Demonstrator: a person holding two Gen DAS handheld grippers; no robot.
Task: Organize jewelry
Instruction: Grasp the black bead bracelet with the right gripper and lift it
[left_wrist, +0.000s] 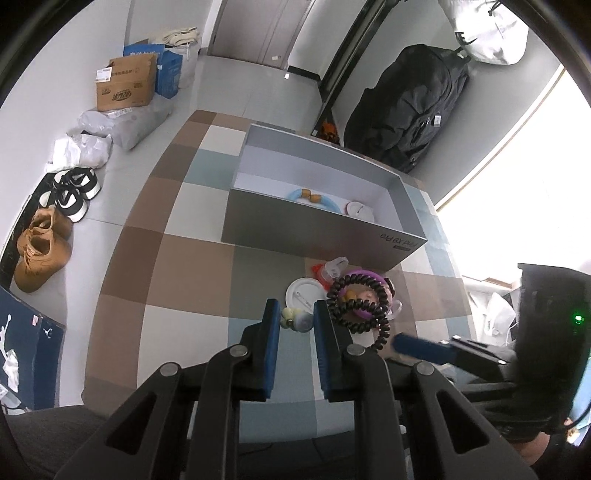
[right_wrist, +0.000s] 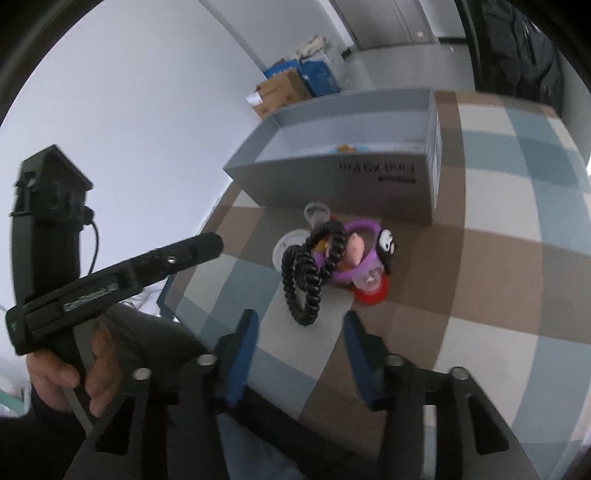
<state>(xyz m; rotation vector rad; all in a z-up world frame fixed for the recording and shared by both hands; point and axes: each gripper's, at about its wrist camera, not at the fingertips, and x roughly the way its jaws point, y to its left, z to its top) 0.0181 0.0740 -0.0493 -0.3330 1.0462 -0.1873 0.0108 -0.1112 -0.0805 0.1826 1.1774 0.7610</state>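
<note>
Checkered cloth (left_wrist: 192, 258) in brown, cream and pale blue covers the table where I work, with a grey floor, shoes and cardboard boxes beyond it. At the far side sits the open grey box (left_wrist: 314, 236); inside it lie a light blue ring with amber beads (left_wrist: 314, 197) and a small white piece (left_wrist: 360, 210).

Just in front of the box is the heap still to sort: a black spiral hair tie (left_wrist: 360, 306) draped over a purple ring (right_wrist: 360, 245), a white round badge (left_wrist: 303, 291) to one side, a red-based clear piece (right_wrist: 371, 286), and a small black-and-white figure (right_wrist: 386, 245).

My left gripper (left_wrist: 295, 314) has its blue pads drawn close together; a pale beaded piece (left_wrist: 295, 319) shows in the narrow gap at the tips, though I cannot tell whether the pads actually pinch it. In the right wrist view I see my left hand (right_wrist: 70, 373) wrapped around that tool's handle.

My right gripper (right_wrist: 301, 321) stands partly spread, tips low over the cloth, the lower loop of the spiral tie just ahead of and between them, untouched.
</note>
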